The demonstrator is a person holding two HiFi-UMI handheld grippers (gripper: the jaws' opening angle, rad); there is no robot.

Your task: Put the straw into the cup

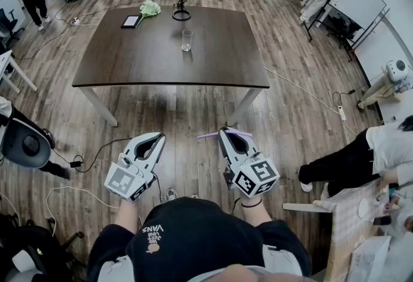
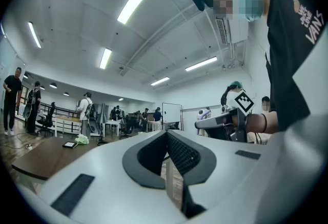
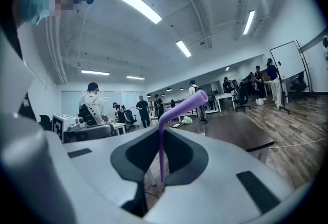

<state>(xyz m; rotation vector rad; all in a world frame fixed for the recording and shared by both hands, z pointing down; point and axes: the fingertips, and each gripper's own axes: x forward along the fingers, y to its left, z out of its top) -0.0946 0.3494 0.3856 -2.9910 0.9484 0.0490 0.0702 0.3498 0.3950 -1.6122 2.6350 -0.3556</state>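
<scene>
A clear glass cup [image 1: 186, 40] stands on the dark brown table [image 1: 129, 61], far ahead of me. I stand back from the table and hold both grippers level over the wooden floor. My right gripper [image 1: 224, 131] is shut on a purple bendy straw [image 1: 216, 134], whose bent end points left. In the right gripper view the straw [image 3: 177, 110] rises between the jaws of the right gripper [image 3: 161, 164], with the cup [image 3: 201, 128] small behind it. My left gripper [image 1: 158, 137] is shut and holds nothing; in its own view the left gripper [image 2: 166, 141] shows its pads together.
A tablet [image 1: 131, 20], a green crumpled cloth [image 1: 150, 8] and a black lamp stand [image 1: 181, 14] sit at the table's far end. Cables [image 1: 84, 161] trail on the floor by my feet. A white desk [image 1: 352, 222] is close on my right. People stand around the room.
</scene>
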